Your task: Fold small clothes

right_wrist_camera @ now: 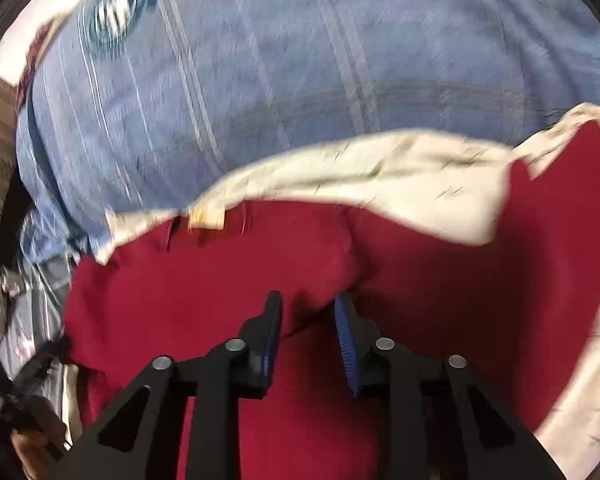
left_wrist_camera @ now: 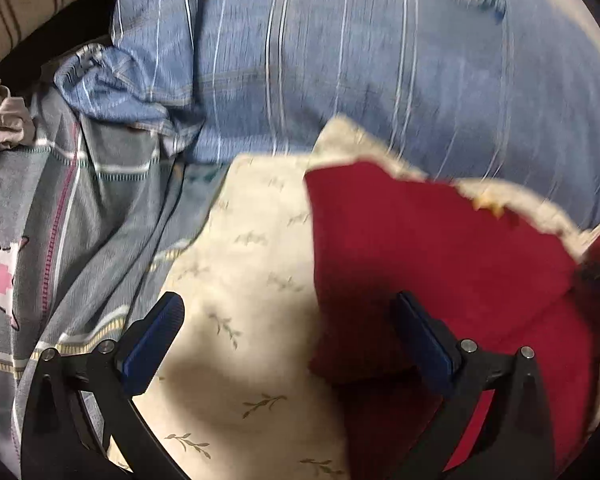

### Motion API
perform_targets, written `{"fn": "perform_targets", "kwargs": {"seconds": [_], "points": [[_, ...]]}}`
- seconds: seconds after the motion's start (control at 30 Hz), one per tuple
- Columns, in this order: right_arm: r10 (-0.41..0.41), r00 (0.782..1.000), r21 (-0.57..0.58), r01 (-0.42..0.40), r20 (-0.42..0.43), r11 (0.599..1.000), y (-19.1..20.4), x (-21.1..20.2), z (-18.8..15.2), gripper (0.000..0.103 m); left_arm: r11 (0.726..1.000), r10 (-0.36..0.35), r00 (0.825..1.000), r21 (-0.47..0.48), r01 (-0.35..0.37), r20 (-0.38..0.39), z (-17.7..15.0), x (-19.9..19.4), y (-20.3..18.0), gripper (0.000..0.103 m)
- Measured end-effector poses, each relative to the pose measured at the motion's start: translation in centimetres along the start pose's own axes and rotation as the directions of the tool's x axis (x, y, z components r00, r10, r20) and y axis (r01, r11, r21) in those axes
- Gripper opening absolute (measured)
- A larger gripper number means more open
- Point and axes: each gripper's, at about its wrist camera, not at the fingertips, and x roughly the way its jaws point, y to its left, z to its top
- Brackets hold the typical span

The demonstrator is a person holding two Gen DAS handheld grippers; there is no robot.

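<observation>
A small red garment (left_wrist_camera: 440, 264) lies on a cream cloth with a leaf print (left_wrist_camera: 240, 280), on a blue striped bedcover (left_wrist_camera: 340, 60). My left gripper (left_wrist_camera: 288, 320) is open, its fingers wide apart over the red garment's left edge and the cream cloth. In the right wrist view the red garment (right_wrist_camera: 220, 280) fills the lower half, with a fold of the cream cloth (right_wrist_camera: 400, 172) across its far edge. My right gripper (right_wrist_camera: 308, 320) is low over a raised fold of red cloth, jaws a narrow gap apart. Whether it pinches the cloth is unclear.
A grey garment with pink star and stripes (left_wrist_camera: 40, 240) lies bunched at the left. A crumpled blue striped piece (left_wrist_camera: 112, 88) sits beyond it. A beige striped fabric (left_wrist_camera: 28, 8) is at the far left edge. The left gripper's body and a hand (right_wrist_camera: 28, 400) show at lower left.
</observation>
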Motion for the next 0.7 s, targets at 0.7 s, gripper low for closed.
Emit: {"fn": "perform_targets", "kwargs": {"seconds": [0.7], "points": [[0.149,0.987,-0.169,-0.158,-0.062,0.973,2.3,-10.9,-5.8,0.066,0.966,-0.256,0.954,-0.061,0.250,-0.154,-8.3,-9.1,1.4,0.103]]}}
